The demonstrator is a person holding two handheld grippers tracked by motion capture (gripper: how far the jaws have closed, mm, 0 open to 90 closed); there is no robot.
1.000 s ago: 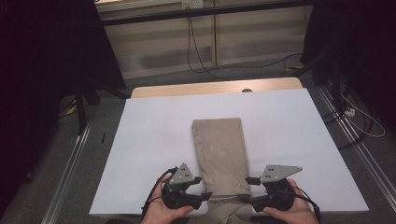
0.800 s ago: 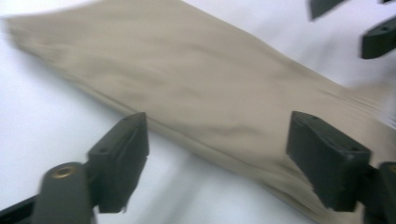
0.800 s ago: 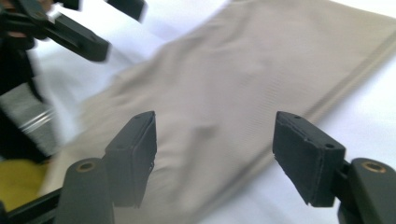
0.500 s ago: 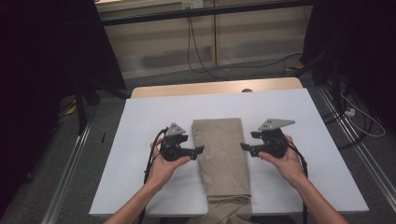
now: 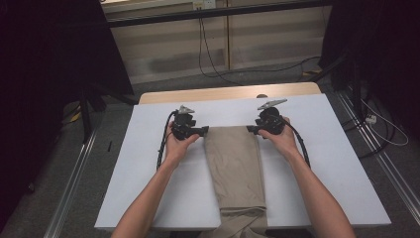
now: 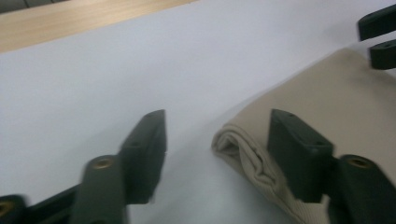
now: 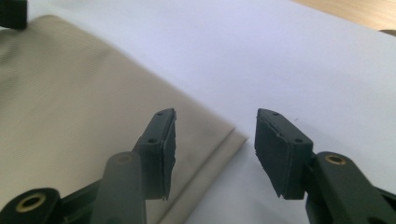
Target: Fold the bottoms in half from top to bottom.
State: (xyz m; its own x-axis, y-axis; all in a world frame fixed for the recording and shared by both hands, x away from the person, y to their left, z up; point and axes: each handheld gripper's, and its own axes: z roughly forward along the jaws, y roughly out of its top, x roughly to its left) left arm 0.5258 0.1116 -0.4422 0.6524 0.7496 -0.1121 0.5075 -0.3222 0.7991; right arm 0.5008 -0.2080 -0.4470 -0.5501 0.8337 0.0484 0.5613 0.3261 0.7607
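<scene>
Your left gripper (image 5: 204, 131) sits at the far left corner of the folded beige cloth garment (image 5: 235, 166), held in your left hand (image 5: 177, 145); its jaws have just been closing, yet they stand apart; in the left gripper view the rolled corner of the garment (image 6: 243, 144) lies between the two black pads (image 6: 148, 144) without either pad pressing on it; one pad rests over the white table covering (image 6: 116, 79), the other over the cloth.

The garment lies lengthwise down the middle of the white table covering (image 5: 327, 158); its far edge runs between your two grippers; its near end hangs over the near edge of the table; a strip of light wooden tabletop (image 5: 223, 93) shows beyond the covering.

Your right gripper (image 5: 251, 130) sits at the far right corner of the garment, held in your right hand (image 5: 282, 140); its jaws have also just been closing and stand apart; in the right gripper view the layered corner of the garment (image 7: 231, 135) lies between the pads (image 7: 163, 149); neither pad clamps it.
</scene>
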